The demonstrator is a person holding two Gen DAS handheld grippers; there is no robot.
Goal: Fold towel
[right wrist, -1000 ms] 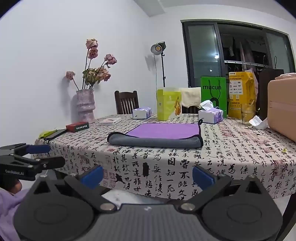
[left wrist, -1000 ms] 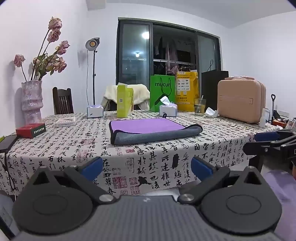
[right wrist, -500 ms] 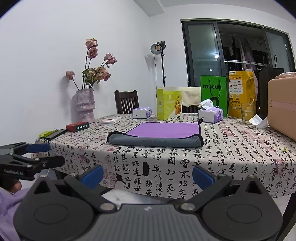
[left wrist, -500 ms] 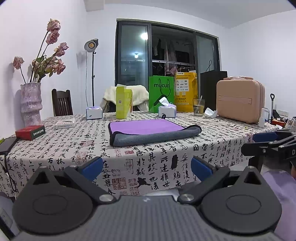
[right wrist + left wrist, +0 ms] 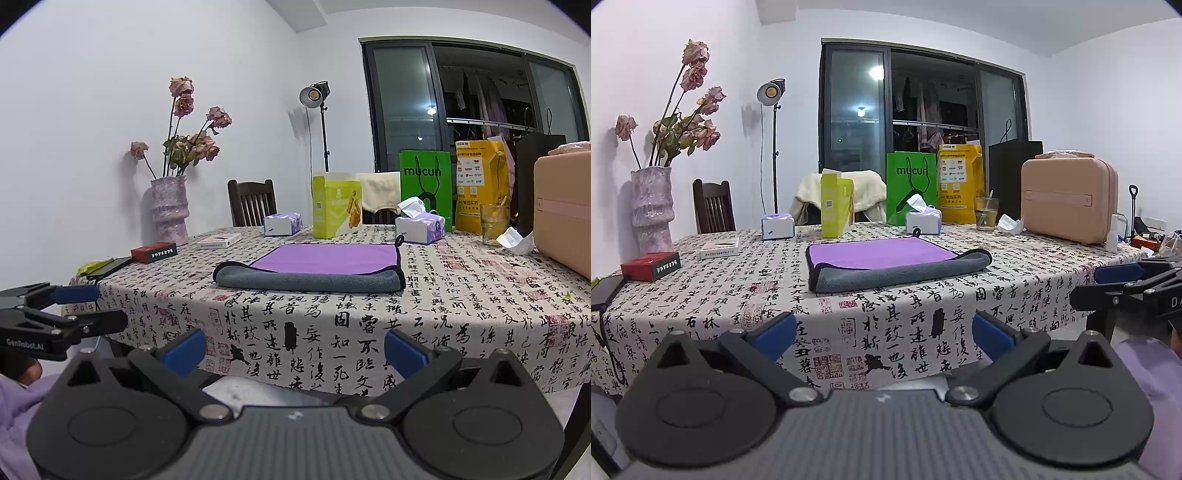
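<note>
A towel, purple on top and grey underneath [image 5: 886,262], lies folded on the table with its rounded grey fold toward me; it also shows in the right wrist view [image 5: 314,267]. My left gripper [image 5: 884,332] is open and empty, held below and in front of the table edge, well short of the towel. My right gripper [image 5: 295,347] is also open and empty, at the same distance. Each gripper shows from the side in the other's view: the right one [image 5: 1108,286] and the left one [image 5: 96,306].
The table [image 5: 701,291] has a calligraphy-print cloth. On it stand a pink vase [image 5: 652,208], a red box [image 5: 650,266], tissue boxes [image 5: 923,221], a yellow-green carton [image 5: 836,210], bags, a glass [image 5: 986,214] and a pink case [image 5: 1069,201].
Both grippers have stayed almost still, open and empty. The left wrist view has tilted slightly, so the table sits a little lower in it.
</note>
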